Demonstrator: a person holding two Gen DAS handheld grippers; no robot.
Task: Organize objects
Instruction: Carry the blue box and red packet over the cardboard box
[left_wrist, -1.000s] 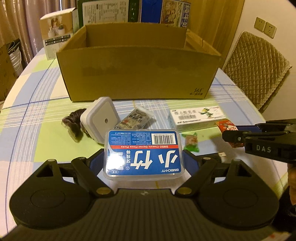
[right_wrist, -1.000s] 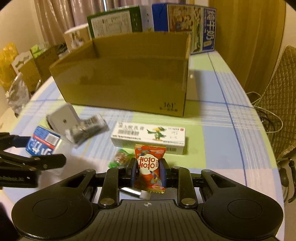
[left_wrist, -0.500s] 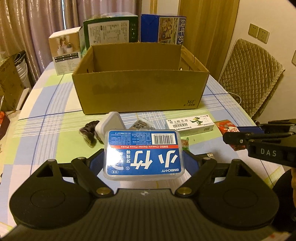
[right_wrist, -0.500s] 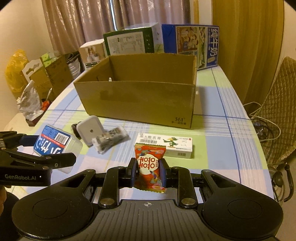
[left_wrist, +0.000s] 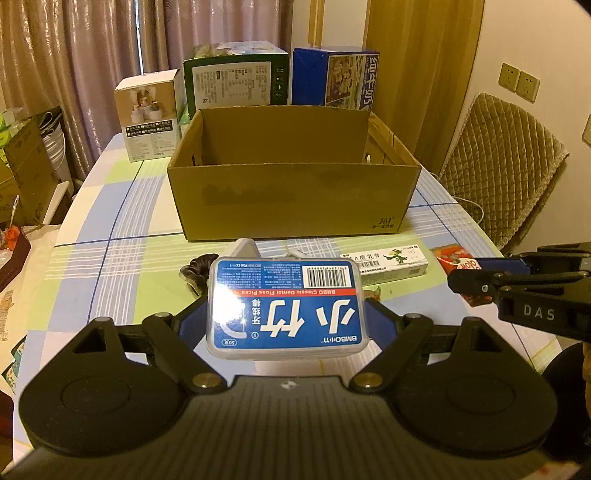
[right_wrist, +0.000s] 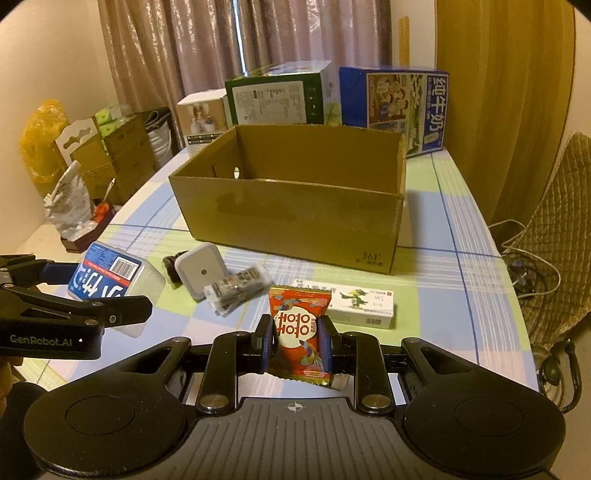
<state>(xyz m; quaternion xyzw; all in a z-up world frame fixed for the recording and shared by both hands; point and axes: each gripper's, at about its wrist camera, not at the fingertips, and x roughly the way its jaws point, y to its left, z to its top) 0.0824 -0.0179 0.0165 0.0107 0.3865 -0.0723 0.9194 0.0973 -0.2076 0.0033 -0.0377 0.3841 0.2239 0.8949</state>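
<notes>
A clear dental floss pick box (left_wrist: 288, 308) with a blue label sits clamped flat between the left gripper (left_wrist: 288, 321) fingers. A red snack packet (right_wrist: 298, 334) stands upright, pinched in the right gripper (right_wrist: 297, 341). Ahead of both, an open cardboard box (right_wrist: 295, 218) rests on the table, top open.

Two wrist views side by side, facing the shared cardboard box (left_wrist: 291, 173)

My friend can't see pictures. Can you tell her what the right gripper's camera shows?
The right gripper is pinching a red snack packet above a checked tablecloth. Ahead is an open cardboard box, with a white medicine box, a white square gadget and a dark wrapped packet lying before it. At left, the left gripper holds a blue dental floss box.
</notes>
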